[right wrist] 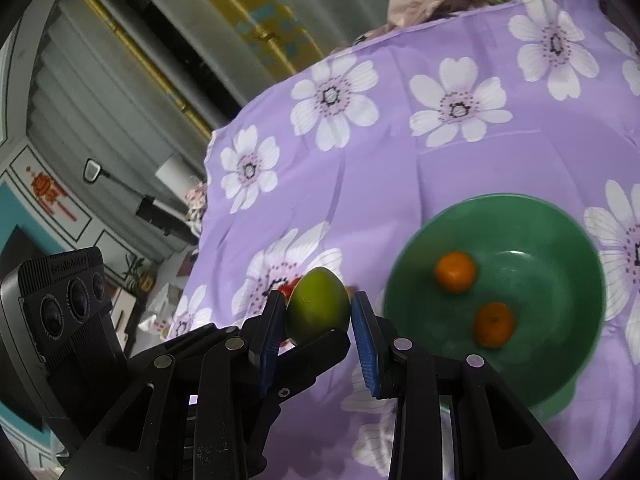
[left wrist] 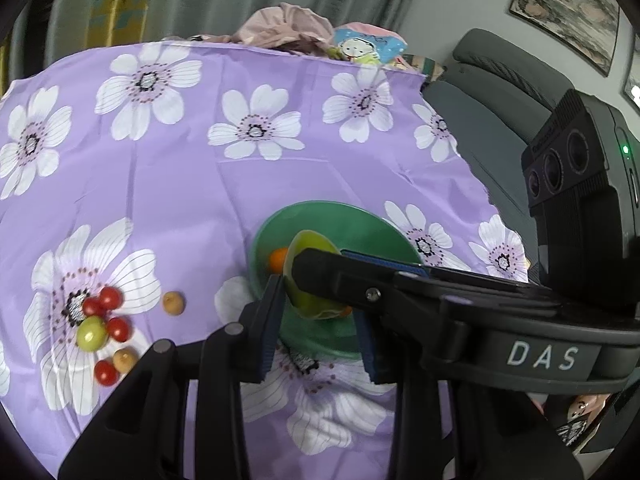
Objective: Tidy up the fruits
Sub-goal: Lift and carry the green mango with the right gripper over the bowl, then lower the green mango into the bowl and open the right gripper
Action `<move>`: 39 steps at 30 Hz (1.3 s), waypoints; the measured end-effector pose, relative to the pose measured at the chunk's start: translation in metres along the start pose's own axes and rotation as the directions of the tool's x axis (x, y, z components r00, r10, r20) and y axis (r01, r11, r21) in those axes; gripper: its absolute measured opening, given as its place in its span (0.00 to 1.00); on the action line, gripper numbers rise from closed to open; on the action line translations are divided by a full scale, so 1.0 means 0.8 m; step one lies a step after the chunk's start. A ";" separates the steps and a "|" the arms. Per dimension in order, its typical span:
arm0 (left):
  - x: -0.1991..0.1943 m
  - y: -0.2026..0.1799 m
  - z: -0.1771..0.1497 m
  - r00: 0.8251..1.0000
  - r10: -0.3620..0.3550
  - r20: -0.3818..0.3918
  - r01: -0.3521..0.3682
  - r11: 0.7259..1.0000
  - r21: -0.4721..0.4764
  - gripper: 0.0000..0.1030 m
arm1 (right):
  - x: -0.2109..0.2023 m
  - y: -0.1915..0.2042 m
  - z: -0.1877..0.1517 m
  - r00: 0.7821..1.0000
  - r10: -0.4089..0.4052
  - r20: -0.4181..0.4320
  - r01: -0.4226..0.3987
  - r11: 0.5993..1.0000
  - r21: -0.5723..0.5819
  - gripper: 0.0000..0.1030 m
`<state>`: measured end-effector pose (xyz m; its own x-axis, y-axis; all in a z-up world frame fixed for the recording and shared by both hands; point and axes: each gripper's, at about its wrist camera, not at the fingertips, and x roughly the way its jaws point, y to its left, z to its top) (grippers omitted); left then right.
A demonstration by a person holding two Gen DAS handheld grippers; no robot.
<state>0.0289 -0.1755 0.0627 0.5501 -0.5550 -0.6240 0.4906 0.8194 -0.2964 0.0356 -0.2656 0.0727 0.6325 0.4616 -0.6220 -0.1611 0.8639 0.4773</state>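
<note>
My right gripper (right wrist: 318, 312) is shut on a green mango (right wrist: 318, 308) and holds it above the cloth, left of the green bowl (right wrist: 560, 248). Two oranges (right wrist: 456, 272) (right wrist: 494, 324) lie in the bowl. In the left wrist view the right gripper (left wrist: 316, 276) reaches across with the mango (left wrist: 310, 248) over the bowl (left wrist: 340, 216). My left gripper (left wrist: 320, 320) is open just in front of the bowl, its jaws either side of the mango. Several cherry tomatoes (left wrist: 110, 298), a small green fruit (left wrist: 91, 333) and two brown longans (left wrist: 173, 302) lie on the cloth at the left.
The table has a purple flowered cloth (left wrist: 200, 184). A pile of clothes and a printed cushion (left wrist: 360, 46) sit at the far edge. A grey sofa (left wrist: 492, 92) stands to the right of the table.
</note>
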 end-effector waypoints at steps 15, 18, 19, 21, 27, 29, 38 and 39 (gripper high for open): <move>0.047 -0.019 0.010 0.996 -0.069 -0.054 0.070 0.997 0.018 0.32 | -0.008 -0.046 0.007 0.997 -0.075 -0.002 0.075 0.996 0.049 0.35; 0.058 -0.018 0.010 0.995 -0.074 -0.067 0.075 0.997 0.011 0.32 | -0.004 -0.054 0.008 0.996 -0.084 -0.013 0.085 0.995 0.061 0.35; 0.061 -0.018 0.010 0.995 -0.076 -0.072 0.077 0.997 0.010 0.32 | -0.003 -0.058 0.009 0.996 -0.086 -0.017 0.087 0.994 0.065 0.35; 0.069 -0.017 0.010 0.993 -0.083 -0.084 0.084 0.996 0.002 0.32 | 0.000 -0.063 0.010 0.996 -0.090 -0.025 0.092 0.993 0.074 0.35; 0.093 -0.017 0.008 0.986 -0.114 -0.123 0.113 0.994 -0.016 0.32 | 0.005 -0.082 0.011 0.992 -0.118 -0.055 0.123 0.987 0.101 0.35; 0.101 -0.017 0.008 0.983 -0.122 -0.137 0.120 0.993 -0.022 0.32 | 0.007 -0.089 0.011 0.990 -0.124 -0.066 0.131 0.985 0.114 0.35; 0.128 -0.013 0.005 0.970 -0.146 -0.193 0.138 0.989 -0.052 0.32 | 0.019 -0.110 0.009 0.982 -0.145 -0.117 0.162 0.975 0.152 0.35; 0.131 -0.012 0.005 0.969 -0.148 -0.200 0.139 0.989 -0.055 0.32 | 0.021 -0.111 0.009 0.982 -0.145 -0.124 0.164 0.974 0.156 0.35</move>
<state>0.0844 -0.2424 0.0031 0.3251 -0.6299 -0.7054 0.5245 0.7408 -0.4197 0.0663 -0.3363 0.0242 0.5505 0.3526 -0.7567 0.0645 0.8857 0.4597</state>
